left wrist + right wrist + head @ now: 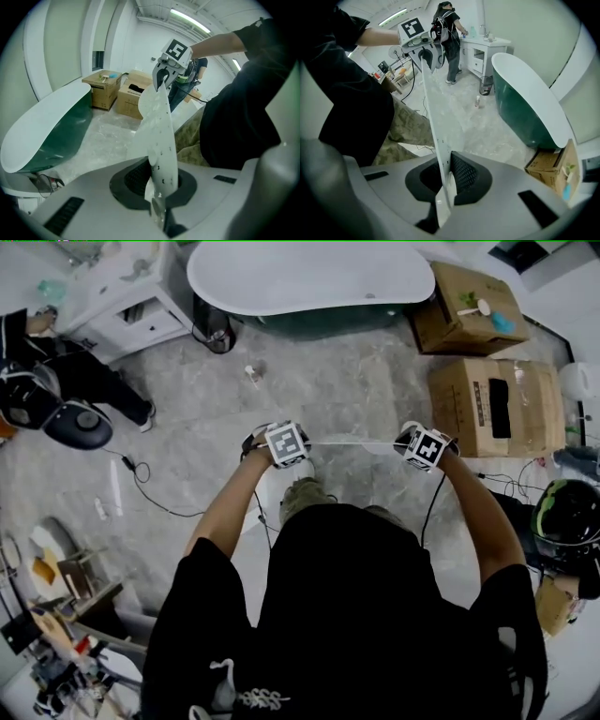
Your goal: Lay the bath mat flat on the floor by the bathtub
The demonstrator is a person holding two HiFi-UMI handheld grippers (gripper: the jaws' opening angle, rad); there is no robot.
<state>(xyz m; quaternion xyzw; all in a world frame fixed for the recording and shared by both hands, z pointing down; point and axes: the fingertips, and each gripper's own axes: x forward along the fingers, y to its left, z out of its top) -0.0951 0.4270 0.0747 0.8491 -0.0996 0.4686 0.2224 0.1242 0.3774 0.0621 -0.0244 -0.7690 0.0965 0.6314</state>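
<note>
Now: bath mat stretched between both tools, short of the bathtub.

Nearest, the left tool (159, 206) is pinched narrow on one end of the white, perforated bath mat (159, 136), and the right tool (443, 197) is clamped the same way on the opposite end; gripping both ends holds the thin sheet taut in front of the person, seen edge-on from above, so it probably won't fold on itself when lowered; both tools point steeply down, which suits setting it onto the floor (356, 381); farther on lies bare marbled floor, then the bathtub (309, 277), white-rimmed with a green side, where the mat belongs; cardboard boxes (469, 404) stand to its right, so the landing spot looks best kept left of them.
</note>
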